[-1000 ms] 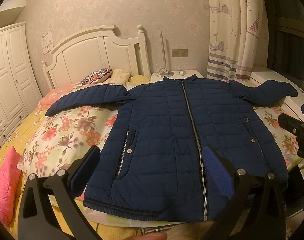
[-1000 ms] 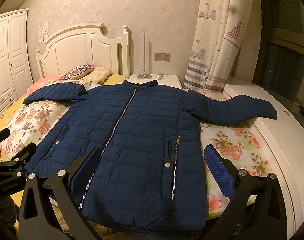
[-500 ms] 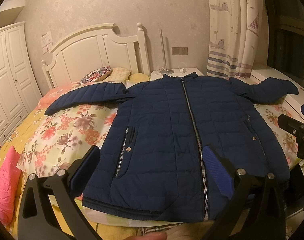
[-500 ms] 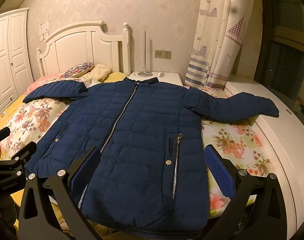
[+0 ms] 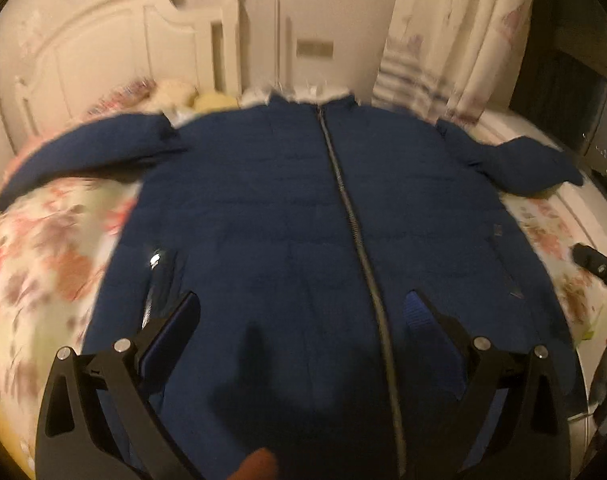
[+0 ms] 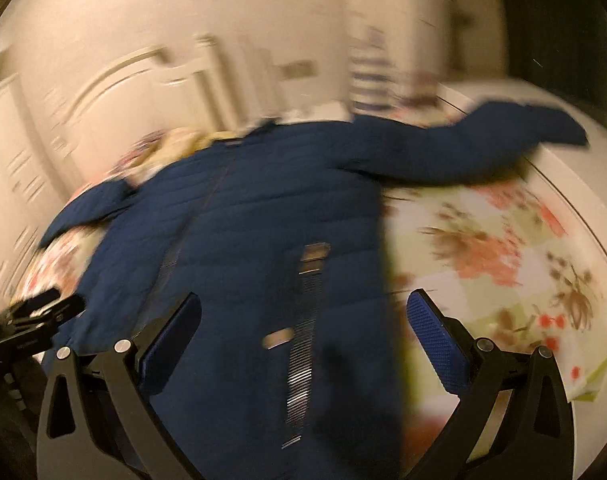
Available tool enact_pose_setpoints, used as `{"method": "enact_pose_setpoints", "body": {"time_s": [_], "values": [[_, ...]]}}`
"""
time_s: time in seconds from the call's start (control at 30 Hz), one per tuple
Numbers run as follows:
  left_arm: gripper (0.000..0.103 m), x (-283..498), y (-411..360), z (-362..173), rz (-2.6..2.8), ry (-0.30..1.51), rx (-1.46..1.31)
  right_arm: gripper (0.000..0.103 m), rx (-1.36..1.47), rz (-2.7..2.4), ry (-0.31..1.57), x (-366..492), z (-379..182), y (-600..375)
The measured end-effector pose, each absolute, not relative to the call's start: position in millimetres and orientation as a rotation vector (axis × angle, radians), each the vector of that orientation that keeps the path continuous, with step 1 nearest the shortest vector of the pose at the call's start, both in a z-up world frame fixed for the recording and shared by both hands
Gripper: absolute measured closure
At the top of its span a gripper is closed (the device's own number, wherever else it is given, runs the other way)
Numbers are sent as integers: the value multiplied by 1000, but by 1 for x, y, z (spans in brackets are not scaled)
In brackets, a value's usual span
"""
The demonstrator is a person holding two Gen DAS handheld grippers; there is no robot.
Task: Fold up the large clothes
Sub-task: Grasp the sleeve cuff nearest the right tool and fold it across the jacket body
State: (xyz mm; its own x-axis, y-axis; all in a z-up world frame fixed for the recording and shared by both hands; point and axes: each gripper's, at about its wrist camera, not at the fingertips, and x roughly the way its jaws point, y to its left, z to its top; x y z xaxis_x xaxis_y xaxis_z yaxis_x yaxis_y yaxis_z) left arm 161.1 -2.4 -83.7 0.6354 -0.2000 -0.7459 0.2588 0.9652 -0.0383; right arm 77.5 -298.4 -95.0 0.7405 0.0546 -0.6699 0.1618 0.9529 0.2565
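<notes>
A navy quilted jacket [image 5: 287,208] lies flat and zipped on the floral bedspread [image 5: 43,248], sleeves spread to both sides. My left gripper [image 5: 301,312] is open and empty, low over the jacket's lower front, left of the zipper [image 5: 355,220]. My right gripper [image 6: 303,316] is open and empty over the jacket [image 6: 243,240] near its right pocket zipper [image 6: 303,320] and right side edge. The right sleeve [image 6: 483,140] stretches toward the white ledge. Both views are motion-blurred.
A white headboard [image 5: 123,48] and pillows [image 5: 175,94] stand at the far end. Curtains [image 5: 443,28] hang at the back right. A white ledge [image 6: 583,184] runs along the bed's right side. The other gripper shows at the left edge of the right wrist view [image 6: 31,316].
Both grippers have moved forward and down toward the jacket, which now fills more of each view. The right wrist view has tilted and swung toward the jacket's right edge. Both stay open.
</notes>
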Motion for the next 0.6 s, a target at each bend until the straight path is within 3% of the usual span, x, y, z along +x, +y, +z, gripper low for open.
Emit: {"method": "enact_pose_setpoints", "body": {"time_s": [0.23, 0.43, 0.53, 0.6], "values": [[2, 288, 21, -111, -172, 909, 18, 4, 561, -288, 736, 133, -127, -415], [2, 322, 48, -141, -189, 941, -135, 5, 644, -431, 628, 184, -131, -482], [2, 321, 43, -142, -186, 918, -89, 13, 706, -480, 621, 208, -142, -508], [2, 323, 37, -143, -167, 928, -48, 26, 735, -503, 619, 221, -148, -520]]}}
